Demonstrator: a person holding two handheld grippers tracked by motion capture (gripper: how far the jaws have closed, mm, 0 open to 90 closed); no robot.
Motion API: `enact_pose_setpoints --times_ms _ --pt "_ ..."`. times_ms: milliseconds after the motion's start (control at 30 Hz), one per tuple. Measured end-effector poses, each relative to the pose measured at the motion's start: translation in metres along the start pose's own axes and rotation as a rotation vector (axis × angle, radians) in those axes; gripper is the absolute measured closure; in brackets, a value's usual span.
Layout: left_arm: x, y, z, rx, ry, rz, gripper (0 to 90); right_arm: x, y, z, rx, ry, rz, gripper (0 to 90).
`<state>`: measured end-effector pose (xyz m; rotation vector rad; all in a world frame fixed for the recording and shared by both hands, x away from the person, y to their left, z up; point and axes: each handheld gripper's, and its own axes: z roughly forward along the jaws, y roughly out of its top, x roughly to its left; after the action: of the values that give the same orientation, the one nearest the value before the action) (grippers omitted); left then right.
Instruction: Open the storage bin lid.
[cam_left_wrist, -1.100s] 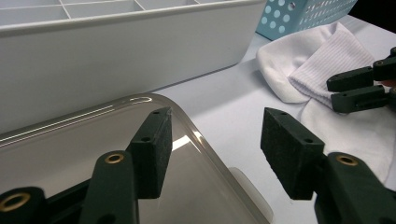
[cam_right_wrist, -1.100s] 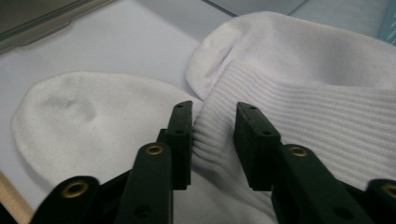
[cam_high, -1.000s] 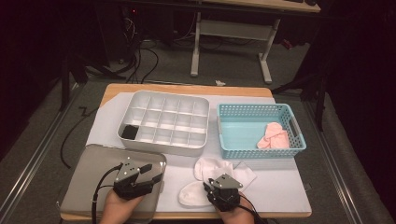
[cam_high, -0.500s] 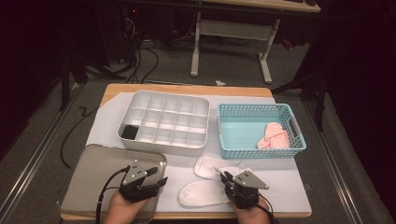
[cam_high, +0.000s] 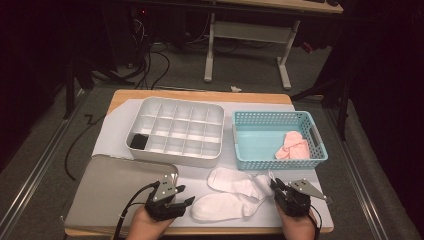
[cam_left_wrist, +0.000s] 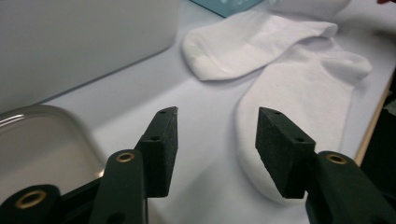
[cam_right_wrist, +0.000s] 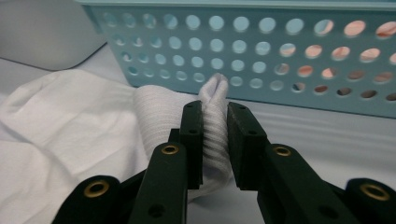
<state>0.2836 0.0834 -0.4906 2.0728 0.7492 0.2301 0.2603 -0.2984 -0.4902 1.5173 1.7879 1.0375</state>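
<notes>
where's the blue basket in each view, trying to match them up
High view: blue basket sits right of centre, beside the white divided tray.
Left gripper view: a sliver of it at the top edge, beyond the white socks.
Right gripper view: its perforated wall spans the top, behind the pinched cuff.
Shared landmark: the white socks, lying in front of the basket.

High view: the table (cam_high: 150, 107) is lit from above while the surrounding room stays dim and murky; the picture is soft and grainy. Gripper views: near jaws are sharp, the basket (cam_right_wrist: 261, 51) beyond slightly blurred, with faint glare on the tray (cam_left_wrist: 28, 126).
</notes>
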Motion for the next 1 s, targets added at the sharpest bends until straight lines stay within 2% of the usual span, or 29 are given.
enact_pose_setpoints --times_ms 100,133,167,233,300,333,367,433,567,667,700,733,767,900,1000 --pt "-0.013 0.002 0.010 0.061 -0.029 0.026 61.0 -0.005 0.001 0.000 -0.012 0.007 0.015 76.8" --pt "-0.013 0.002 0.010 0.061 -0.029 0.026 63.5 -0.006 0.001 0.001 -0.018 0.010 0.009 76.6" --pt "-0.016 0.001 0.016 0.093 -0.023 0.032 65.4 -0.006 0.001 0.001 -0.022 0.012 0.010 76.4" --pt "-0.017 0.000 0.019 0.108 -0.026 0.031 68.8 -0.005 0.001 0.000 -0.026 0.016 0.008 76.3" --pt "-0.018 -0.002 0.022 0.126 -0.014 0.031 70.4 -0.004 0.000 0.001 -0.029 0.025 0.002 76.4" --pt "-0.019 -0.002 0.023 0.133 0.004 0.036 75.2 -0.003 -0.002 0.000 -0.032 0.033 0.001 76.4" --pt "-0.019 -0.002 0.023 0.133 0.004 0.036 77.9 -0.002 -0.002 0.000 -0.033 0.036 -0.001 76.4" --pt "-0.022 0.000 0.025 0.162 0.021 0.063 82.8 -0.001 -0.004 0.000 -0.031 0.040 0.000 76.4" --pt "-0.023 0.004 0.027 0.173 0.044 0.089 86.8 0.000 -0.004 0.000 -0.035 0.045 -0.005 76.4" --pt "-0.017 0.007 0.030 0.168 0.081 0.092 87.1 0.000 -0.003 0.000 -0.040 0.042 -0.010 76.4" --pt "-0.017 0.007 0.030 0.168 0.081 0.092 87.1 0.000 -0.003 0.000 -0.040 0.042 -0.010 76.4" --pt "-0.009 0.009 0.032 0.167 0.105 0.082 87.1 0.000 -0.002 0.000 -0.041 0.039 -0.010 76.4" --pt "-0.009 0.009 0.032 0.167 0.105 0.082 87.0 0.000 -0.002 0.000 -0.041 0.039 -0.010 76.4" --pt "0.004 0.011 0.032 0.169 0.148 0.070 86.9 -0.003 -0.001 0.001 -0.040 0.020 -0.009 76.3" --pt "0.009 0.010 0.029 0.168 0.150 0.053 86.5 -0.009 -0.002 0.001 -0.035 0.000 0.002 75.7"
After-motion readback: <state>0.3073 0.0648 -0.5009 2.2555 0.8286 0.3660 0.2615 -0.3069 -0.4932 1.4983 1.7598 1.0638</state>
